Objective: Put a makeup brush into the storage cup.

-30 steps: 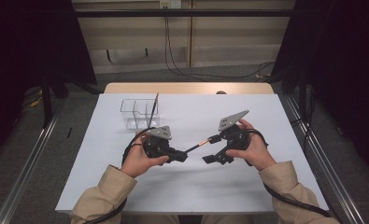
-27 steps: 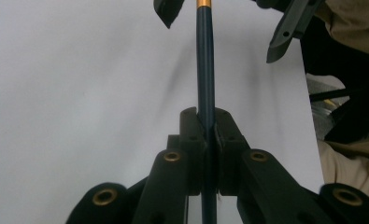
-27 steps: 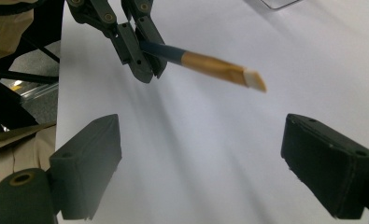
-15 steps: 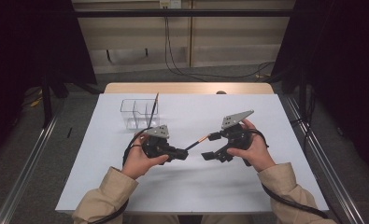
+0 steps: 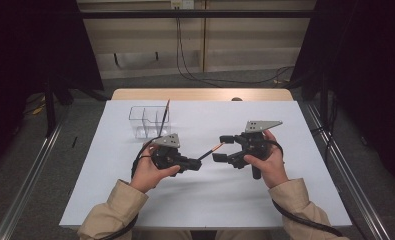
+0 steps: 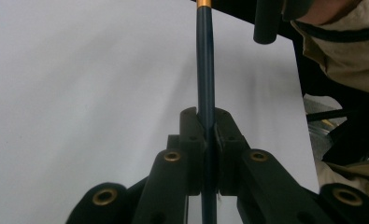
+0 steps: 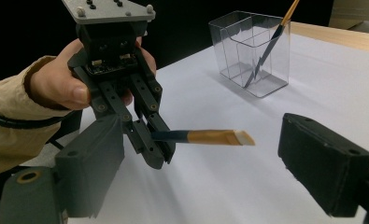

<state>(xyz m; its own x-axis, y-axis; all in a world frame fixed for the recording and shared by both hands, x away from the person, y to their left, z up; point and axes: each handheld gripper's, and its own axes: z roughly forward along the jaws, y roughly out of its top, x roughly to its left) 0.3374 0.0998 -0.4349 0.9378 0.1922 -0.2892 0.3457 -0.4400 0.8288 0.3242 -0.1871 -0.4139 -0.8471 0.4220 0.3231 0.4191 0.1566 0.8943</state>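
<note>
1. Black plastic and brass-coloured screws made up the jaws of the left gripper, seen nearest in the left gripper view; no brand, label or writing could be read on any part in the pictures.
2. Those jaws were clamped tight on a thin dark blue pencil, whose shaft ran straight toward 12 o'clock to a gold band at the top edge.
3. From the right gripper view, the same pencil ended in a gold-tan section with a slanted pale tip, pointing toward 3 o'clock and held clear above the white table cover; the left gripper view cut that tip off.
4. The right gripper stood with its jaws spread wide, one pad at 8 o'clock and one at 4 o'clock, the pencil's tip lying between them and touching neither.
5. In the high view, the left gripper and right gripper faced each other near the table's middle, the pencil bridging toward the right one.
6. Farther off, at 11 o'clock, a clear divided holder held a second pencil, leaning; its blue shaft and tan top end showed better in the right gripper view.
</note>
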